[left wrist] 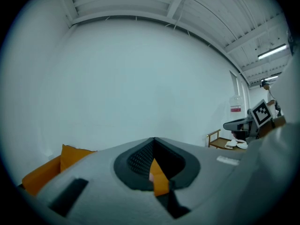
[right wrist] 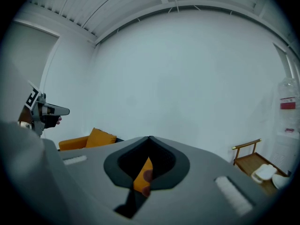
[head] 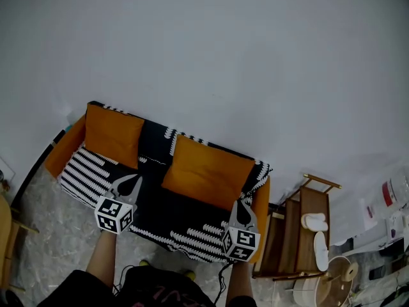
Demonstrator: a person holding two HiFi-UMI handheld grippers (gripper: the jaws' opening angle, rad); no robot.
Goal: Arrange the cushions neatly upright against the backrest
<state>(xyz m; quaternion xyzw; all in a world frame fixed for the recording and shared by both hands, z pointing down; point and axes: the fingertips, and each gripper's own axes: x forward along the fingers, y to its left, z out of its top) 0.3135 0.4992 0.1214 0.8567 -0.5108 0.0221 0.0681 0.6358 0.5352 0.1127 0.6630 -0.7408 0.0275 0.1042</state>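
A small sofa (head: 192,226) with a black-and-white striped cover and orange arms stands against the white wall. Two orange cushions lean upright on its backrest, the left cushion (head: 114,135) near the left arm and the right cushion (head: 206,171) toward the middle right. My left gripper (head: 130,185) hovers shut over the seat's front left, holding nothing. Shut and empty as well, my right gripper (head: 242,211) is at the seat's front right, beside the right arm. In the left gripper view the shut tips (left wrist: 153,139) point at the wall, with a cushion (left wrist: 74,154) low left. The right gripper view shows shut tips (right wrist: 150,138) and a cushion (right wrist: 100,138).
A wooden chair (head: 299,235) carrying white slippers (head: 315,222) stands right of the sofa. A round wooden piece (head: 339,280) and cluttered items sit at the bottom right. Wooden furniture (head: 6,235) pokes in at the left edge. The floor is grey marble.
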